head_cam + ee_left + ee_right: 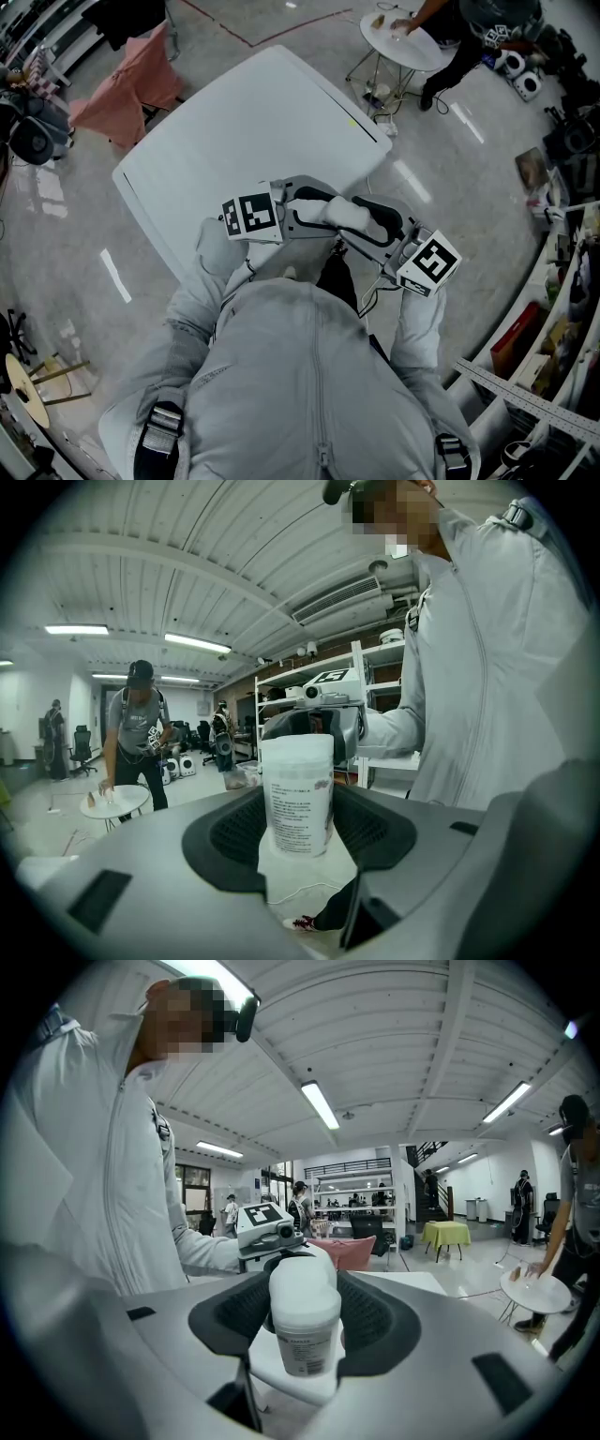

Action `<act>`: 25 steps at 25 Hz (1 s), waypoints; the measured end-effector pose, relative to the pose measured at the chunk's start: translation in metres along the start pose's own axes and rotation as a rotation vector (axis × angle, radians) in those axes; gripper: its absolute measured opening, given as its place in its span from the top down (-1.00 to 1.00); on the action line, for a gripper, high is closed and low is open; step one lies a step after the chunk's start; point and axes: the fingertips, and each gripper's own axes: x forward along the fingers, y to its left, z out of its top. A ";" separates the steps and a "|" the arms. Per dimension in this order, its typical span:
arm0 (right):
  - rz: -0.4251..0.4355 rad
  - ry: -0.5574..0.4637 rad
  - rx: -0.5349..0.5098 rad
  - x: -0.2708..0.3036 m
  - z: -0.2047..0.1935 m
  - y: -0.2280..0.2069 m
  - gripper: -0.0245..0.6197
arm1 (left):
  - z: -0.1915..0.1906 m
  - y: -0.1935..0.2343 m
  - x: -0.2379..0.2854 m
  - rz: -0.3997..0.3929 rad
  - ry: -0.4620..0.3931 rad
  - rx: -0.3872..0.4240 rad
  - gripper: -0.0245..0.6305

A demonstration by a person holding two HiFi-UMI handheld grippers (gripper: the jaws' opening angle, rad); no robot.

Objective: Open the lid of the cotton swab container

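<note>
**Swab tub clamped btwn both grippers, lid on**

The white table (234,131) takes up the far-left middle of the head view. On the near side is a person in a grey jacket (300,375), arms bent in, w/ both grippers held up in front of the chest, close to the table's near edge. Far right there's a small round table (403,37) w/ another person (459,28) leaning over it. Far left, a pink cloth (131,80) hangs over sthg.

L gripper (298,803) & R gripper (305,1312) point at each other, tips nearly meeting. Their marker cubes sit on the outer sides: L cube (251,216), R cube (429,262).

The cotton swab container (345,212) is btwn the two grippers, up off the table, and looks upright in both gripper views. L jaws are clamped on its labelled body, pads against both sides. R jaws grasp the same container from the opp. side, pads flanking the lid & upper body. The lid (305,1288) is white & rounded, sitting on top, closed.
</note>
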 end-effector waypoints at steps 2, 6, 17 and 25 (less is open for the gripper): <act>-0.001 -0.006 0.003 0.001 0.000 0.000 0.17 | -0.001 0.000 -0.001 0.002 -0.001 0.001 0.21; 0.002 -0.019 0.014 0.002 0.001 -0.001 0.17 | -0.001 0.001 -0.002 0.005 -0.001 0.004 0.21; 0.028 -0.144 0.189 -0.004 0.010 -0.009 0.17 | -0.002 0.004 0.005 0.037 0.038 0.053 0.23; 0.048 -0.161 0.203 -0.008 0.013 -0.011 0.17 | 0.001 0.005 0.008 0.029 0.027 0.053 0.24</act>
